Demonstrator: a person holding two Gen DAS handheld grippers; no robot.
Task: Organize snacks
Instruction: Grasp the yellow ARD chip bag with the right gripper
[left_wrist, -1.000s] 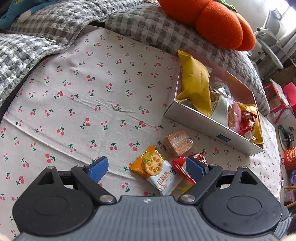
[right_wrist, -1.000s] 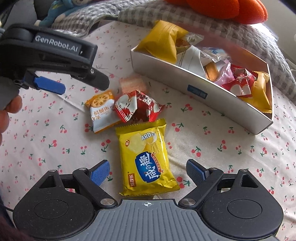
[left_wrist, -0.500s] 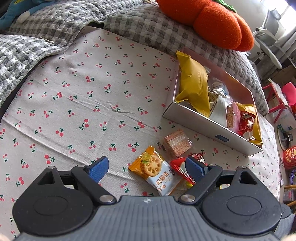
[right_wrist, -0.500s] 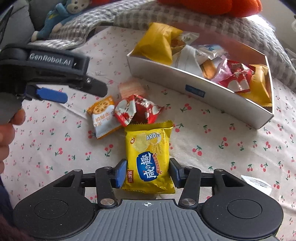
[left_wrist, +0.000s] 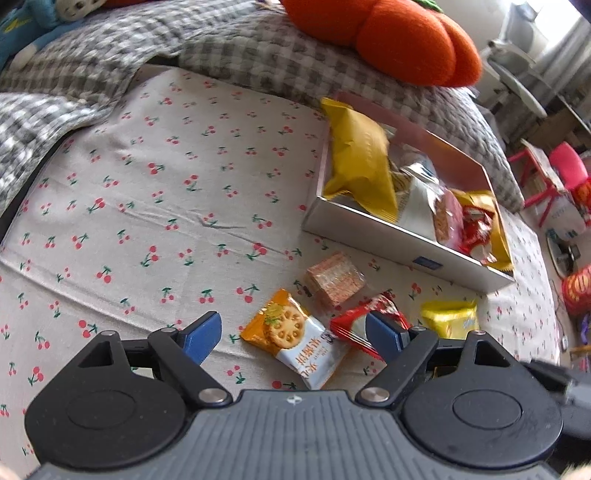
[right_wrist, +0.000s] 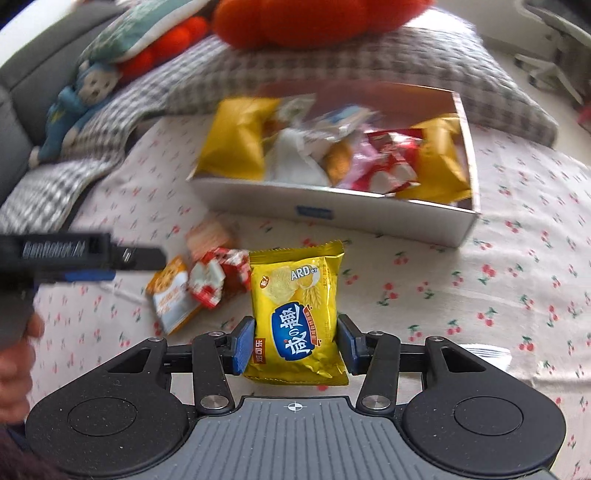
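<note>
My right gripper (right_wrist: 295, 345) is shut on a yellow chip bag (right_wrist: 297, 314) and holds it lifted off the cherry-print sheet, in front of the silver box (right_wrist: 332, 214) that holds several snacks. My left gripper (left_wrist: 293, 334) is open, hovering over an orange-and-white cracker packet (left_wrist: 295, 338). A red-and-white packet (left_wrist: 354, 326) lies by its right finger, and a clear-wrapped wafer block (left_wrist: 334, 278) lies just beyond. The chip bag's top shows in the left wrist view (left_wrist: 448, 321). The box (left_wrist: 406, 243) sits to the right there.
A grey checked blanket (left_wrist: 221, 55) and an orange plush cushion (left_wrist: 388, 33) lie behind the box. A blue plush toy (right_wrist: 77, 107) sits at the far left. The left gripper shows in the right wrist view (right_wrist: 74, 258). A white packet (right_wrist: 484, 352) lies by the right gripper.
My right gripper closed on the yellow chip bag and lifted it toward the box. My left gripper stayed open and drifted slightly over the cracker packet.
</note>
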